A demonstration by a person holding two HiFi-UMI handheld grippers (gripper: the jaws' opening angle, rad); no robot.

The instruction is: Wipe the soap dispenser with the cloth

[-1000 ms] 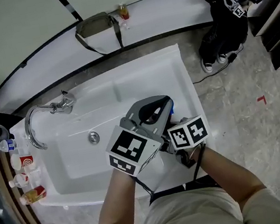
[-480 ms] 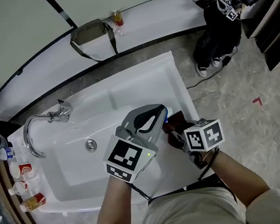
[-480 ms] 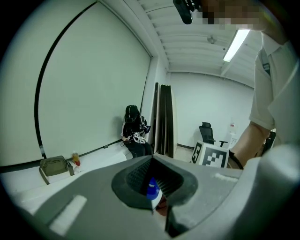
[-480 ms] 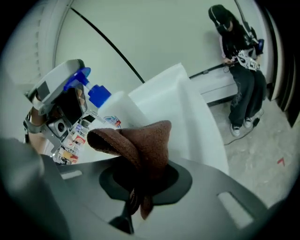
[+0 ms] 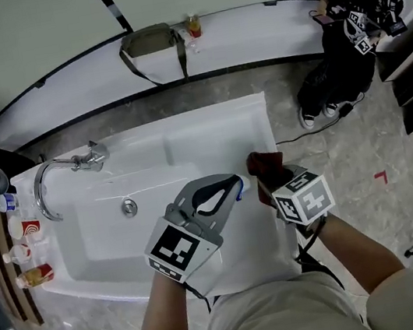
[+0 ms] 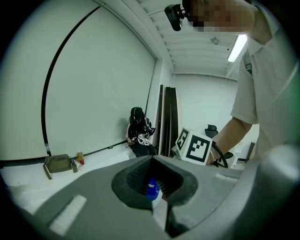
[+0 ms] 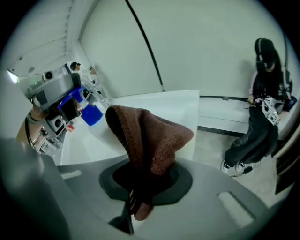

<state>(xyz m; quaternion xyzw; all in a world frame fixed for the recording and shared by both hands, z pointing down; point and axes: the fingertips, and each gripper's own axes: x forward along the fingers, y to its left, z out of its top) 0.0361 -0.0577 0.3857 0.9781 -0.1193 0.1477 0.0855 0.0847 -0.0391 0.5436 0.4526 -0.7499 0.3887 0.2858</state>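
1. Poking out of the closed jaws of the left gripper (image 5: 225, 191), the soap dispenser (image 7: 91, 115) showed its blue cap and a bit of white body. It was held above the near right part of the sink (image 5: 214, 119).
2. The brown cloth (image 7: 150, 136) was pinched in the shut jaws of the right gripper (image 5: 275, 184). It was bunched up and stood out past the jaw tips, just to the right of the dispenser. The right gripper view showed a strip of white between cloth and cap, so I took them to be apart.
3. A second before, the two grippers had been pressed close together, and from above the cloth was hidden between them. Then the right one slid off to the right and the cloth came into plain sight.
4. To me that looked like the end of one wiping stroke rather than the end of the job. Both grips seemed firm, and another pass would mean bringing the cloth back against the bottle.
5. Further out, the faucet (image 5: 46, 188) curved over the far left of the basin, well apart from the work. A person (image 5: 352, 24) in black sat by the wall.
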